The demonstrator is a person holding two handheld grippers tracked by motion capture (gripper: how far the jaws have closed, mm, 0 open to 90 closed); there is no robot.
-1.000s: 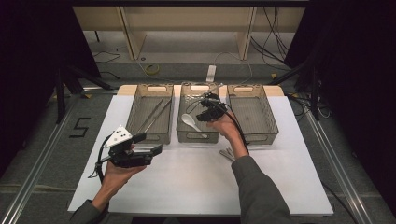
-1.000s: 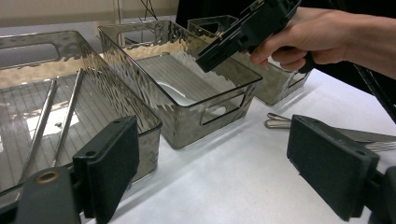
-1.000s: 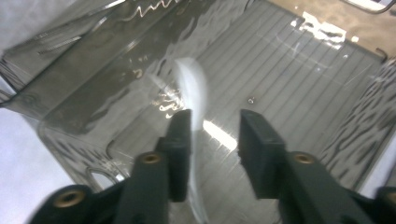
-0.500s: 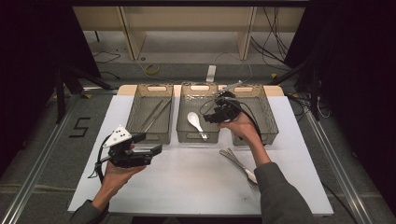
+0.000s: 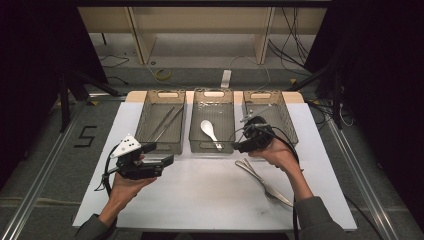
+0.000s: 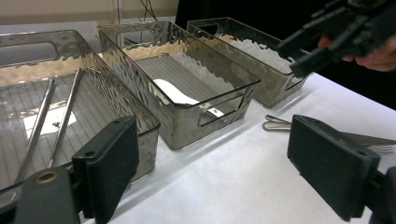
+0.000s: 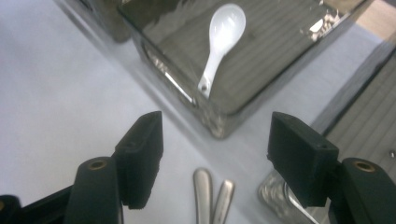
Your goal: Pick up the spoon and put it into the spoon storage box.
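A white spoon [image 5: 209, 131] [image 7: 223, 36] lies in the middle grey bin [image 5: 210, 148]. Two metal pieces of cutlery [image 5: 261, 177] [image 7: 212, 198] lie on the white table, in front of the right bin [image 5: 286, 120]. My right gripper [image 5: 242, 146] [image 7: 219, 154] hovers by the middle bin's front right corner, above the cutlery handles. Its jaws have just been opening and stand open with nothing between them. My left gripper [image 5: 159, 154] [image 6: 219, 163] is held open in front of the left bin [image 5: 156, 144], also empty.
The left bin holds two thin metal sticks [image 5: 165, 123] [image 6: 51, 116]. All three bins stand in a row at the back of the white table top [image 5: 200, 195]. In the left gripper view the right gripper [image 6: 313, 46] shows at the top right, over the cutlery [image 6: 280, 125].
My right gripper has moved from over the middle bin to the right and toward the table's front, jaws wider. The spoon stays in the bin. The left gripper has not moved.
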